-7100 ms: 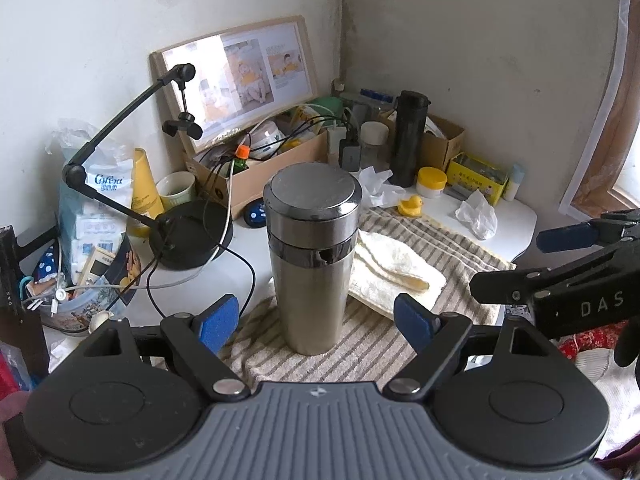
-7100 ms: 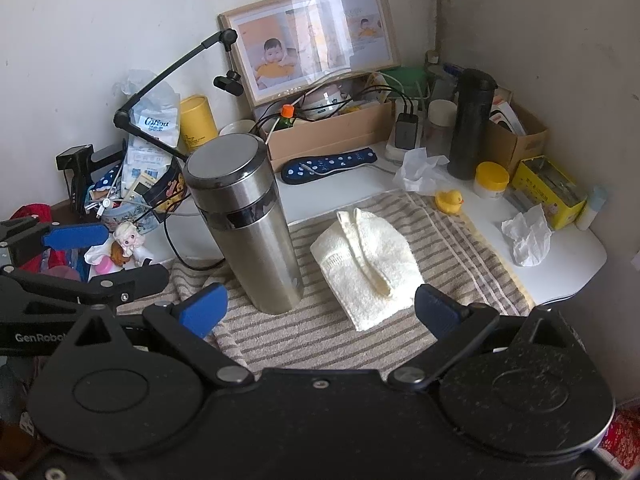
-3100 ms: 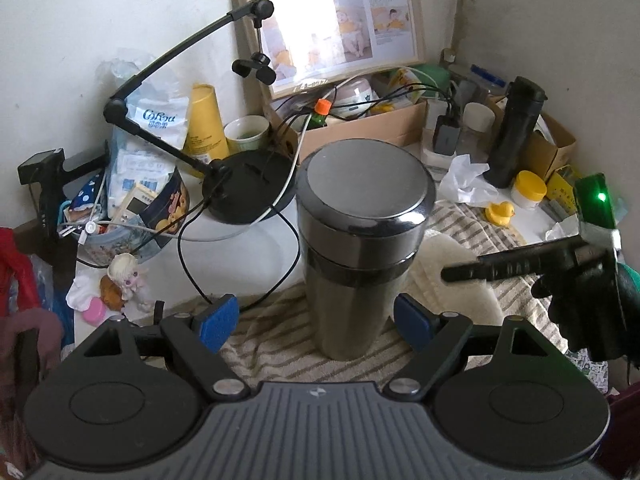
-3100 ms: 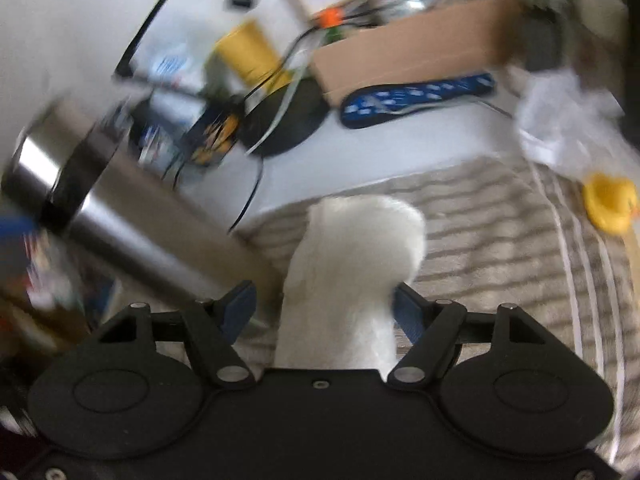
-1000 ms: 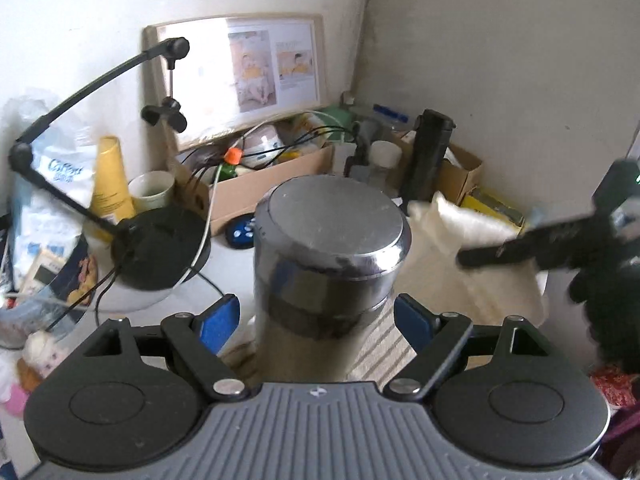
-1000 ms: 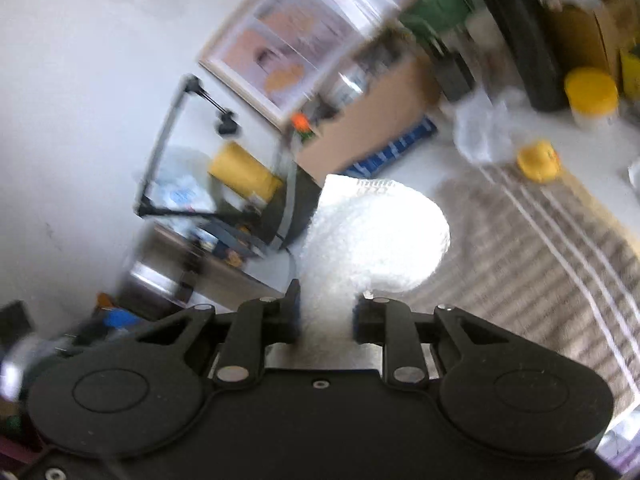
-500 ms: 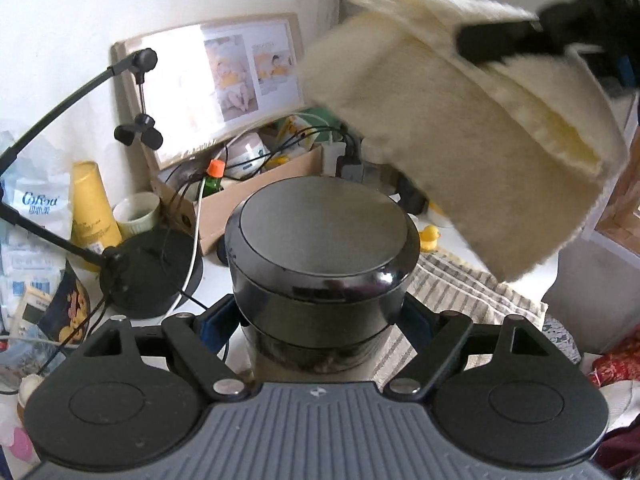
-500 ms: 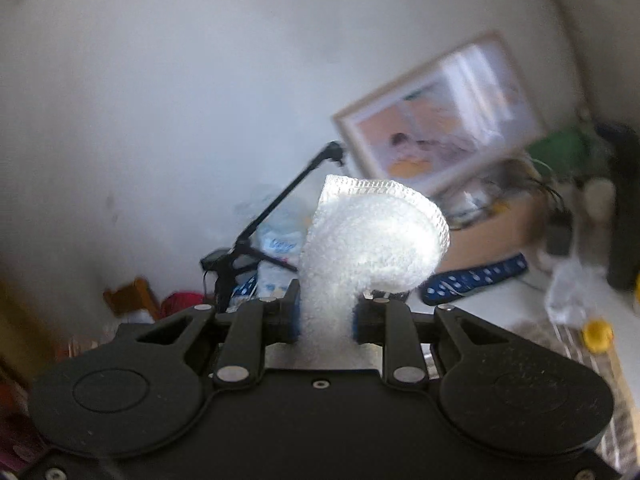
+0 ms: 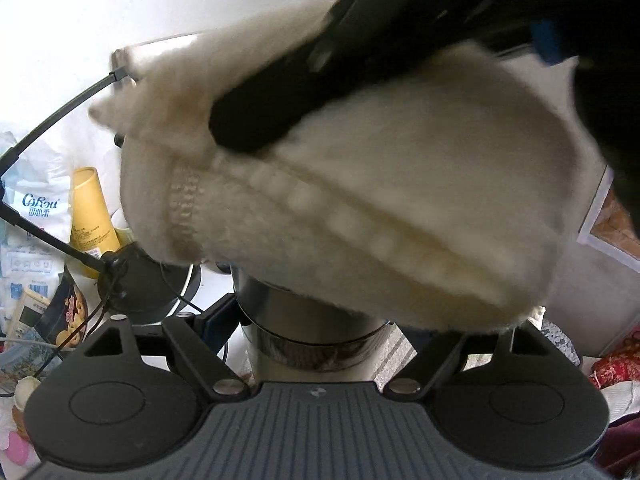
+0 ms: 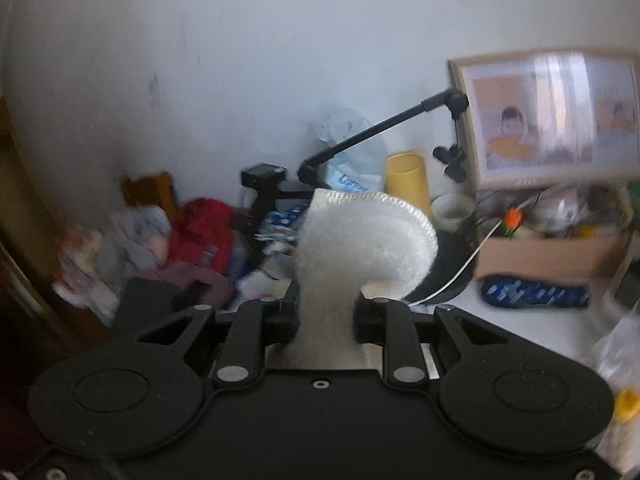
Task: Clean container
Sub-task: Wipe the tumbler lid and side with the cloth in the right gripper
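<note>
My left gripper (image 9: 324, 320) is shut on the steel flask (image 9: 312, 320), holding it by its upper body. Its lid is hidden under the cream cloth (image 9: 352, 184), which lies over the top of the flask. My right gripper (image 10: 326, 316) is shut on that cloth (image 10: 360, 248); it shows in the left wrist view (image 9: 360, 52) as a black bar pressing on the cloth from above. The flask does not show in the right wrist view.
A black desk lamp (image 9: 132, 280) and a yellow tube (image 9: 90, 216) stand left of the flask. A framed photo (image 10: 548, 116), a cardboard box (image 10: 552, 256) and a blue patterned item (image 10: 532, 292) are at the back. Clothes (image 10: 160, 248) are piled at the left.
The right gripper has brought the cloth down from above the flask onto its lid. The left gripper still holds the flask.
</note>
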